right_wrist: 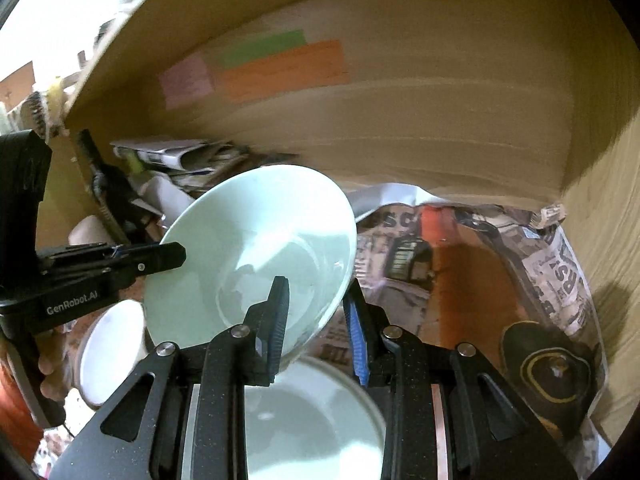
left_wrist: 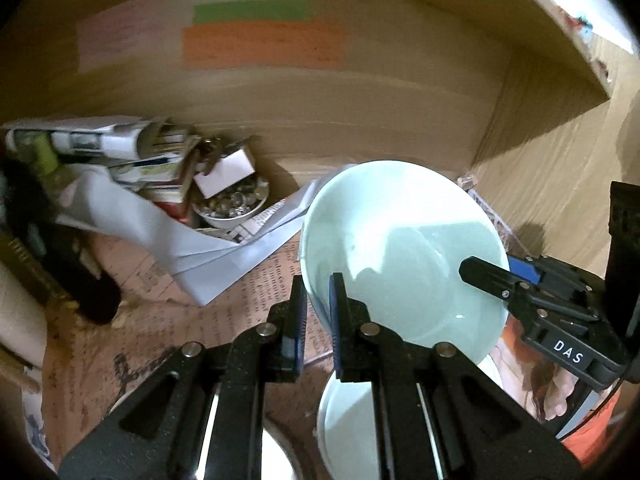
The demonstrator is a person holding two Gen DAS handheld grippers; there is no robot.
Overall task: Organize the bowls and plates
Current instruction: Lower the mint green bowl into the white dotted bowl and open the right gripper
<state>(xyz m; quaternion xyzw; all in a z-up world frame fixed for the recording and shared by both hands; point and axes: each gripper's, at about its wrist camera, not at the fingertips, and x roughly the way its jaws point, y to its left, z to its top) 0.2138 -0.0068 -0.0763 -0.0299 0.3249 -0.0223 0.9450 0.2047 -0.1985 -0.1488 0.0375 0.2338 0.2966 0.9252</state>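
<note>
L gripper (left_wrist: 318,320) clamped tight on near rim of pale green bowl (left_wrist: 400,248), one finger inside, one outside. R gripper (right_wrist: 316,320) pinches the same bowl's opposite rim, jaws barely apart. Bowl held tilted in the air betw. both, above a 2nd pale bowl (left_wrist: 348,432) and newspaper lining (right_wrist: 460,280). Behind: paper clutter (left_wrist: 120,148), dish of glass beads (left_wrist: 232,204), wooden back wall w/ coloured notes (left_wrist: 264,44).

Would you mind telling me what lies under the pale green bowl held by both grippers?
Under the raised bowl sit a white plate and a second pale dish, on newspaper. The grippers' fingers cover much of the plate.
</note>
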